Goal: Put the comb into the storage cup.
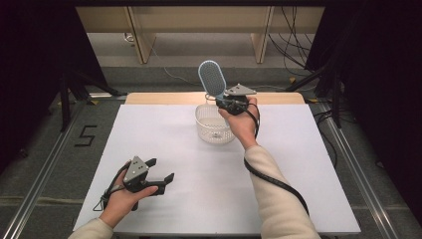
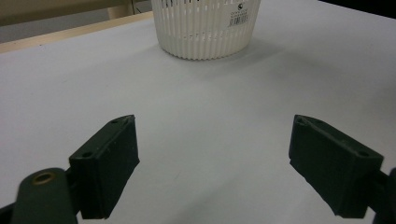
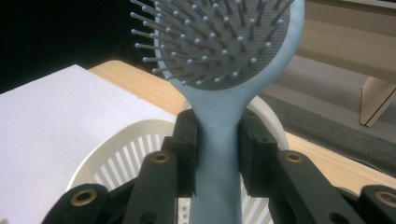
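Near the tabletop's front-left corner, left gripper resting low in the hand, jaws spread wide, nothing between them. Further on, bare white tabletop up to the basket, white, slatted, set toward the far edge at about the middle. Directly above the basket's far rim, right gripper pinching the hairbrush by the neck of its handle, head pointing up and tilted a little toward the far-left corner, clear of the basket.

Handling, as a judgement: light and stiff, a one-piece pale blue plastic body; smooth, so likely to pivot or slide between the pads if gripped loosely. Bristles springy, pad soft, neither a good place to grip. Best hold on the narrow handle just below the head, as now, pads flat on either side. Top-heavy with the head up, so prone to swing down on release. Not fragile; a short drop into the basket looks harmless.

Between views: right gripper view gives the grip itself, both pads pressed against the handle, bristles facing the camera, basket rim just behind and below. High view gives the overall layout, brush over the basket, hands well apart. Left gripper view gives the basket's outer wall with a barcode label, standing on the tabletop well beyond its open jaws.
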Demonstrator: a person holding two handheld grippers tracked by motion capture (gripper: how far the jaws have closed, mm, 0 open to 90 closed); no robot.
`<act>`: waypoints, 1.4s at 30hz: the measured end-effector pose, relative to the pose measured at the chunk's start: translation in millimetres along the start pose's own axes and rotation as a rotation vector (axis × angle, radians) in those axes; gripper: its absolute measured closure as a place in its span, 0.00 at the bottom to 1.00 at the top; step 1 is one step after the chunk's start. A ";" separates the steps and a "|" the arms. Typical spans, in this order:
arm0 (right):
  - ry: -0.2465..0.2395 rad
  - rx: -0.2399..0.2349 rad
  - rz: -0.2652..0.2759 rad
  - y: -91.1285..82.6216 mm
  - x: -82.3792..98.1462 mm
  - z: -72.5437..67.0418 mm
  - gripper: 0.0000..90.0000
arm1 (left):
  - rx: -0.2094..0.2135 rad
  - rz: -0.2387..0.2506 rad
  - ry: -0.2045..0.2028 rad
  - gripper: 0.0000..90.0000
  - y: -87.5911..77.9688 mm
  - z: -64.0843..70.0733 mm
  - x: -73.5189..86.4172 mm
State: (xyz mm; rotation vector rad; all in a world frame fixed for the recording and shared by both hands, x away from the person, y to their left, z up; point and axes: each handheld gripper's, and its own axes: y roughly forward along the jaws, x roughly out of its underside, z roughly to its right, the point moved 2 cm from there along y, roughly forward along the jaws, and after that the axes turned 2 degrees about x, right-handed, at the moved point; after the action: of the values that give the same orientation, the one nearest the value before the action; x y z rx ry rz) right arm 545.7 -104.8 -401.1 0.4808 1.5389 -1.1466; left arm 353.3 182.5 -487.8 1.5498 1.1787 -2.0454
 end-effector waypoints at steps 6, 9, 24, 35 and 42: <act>-0.007 -0.001 -0.003 0.8 4.0 0.5 0.79 | 0.002 -0.002 0.000 0.17 0.0 0.1 0.0; -0.010 -0.002 -0.002 1.4 4.8 0.3 0.79 | 0.002 -0.001 0.000 0.17 0.0 0.1 0.0; -0.019 -0.011 -0.013 3.9 9.2 -2.0 0.79 | 0.003 0.000 -0.001 0.17 0.1 0.1 0.0; -0.024 -0.010 -0.015 4.9 12.7 -2.7 0.79 | 0.003 0.000 -0.003 0.17 0.2 0.2 0.1; -0.030 -0.013 -0.023 5.5 13.8 -2.8 0.79 | 0.003 -0.001 -0.003 0.17 0.2 0.2 0.1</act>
State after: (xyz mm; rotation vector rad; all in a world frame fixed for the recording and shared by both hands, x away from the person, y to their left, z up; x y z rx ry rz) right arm 544.3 -103.7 -416.2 0.4366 1.5291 -1.1558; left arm 353.3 182.3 -488.0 1.5470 1.1757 -2.0503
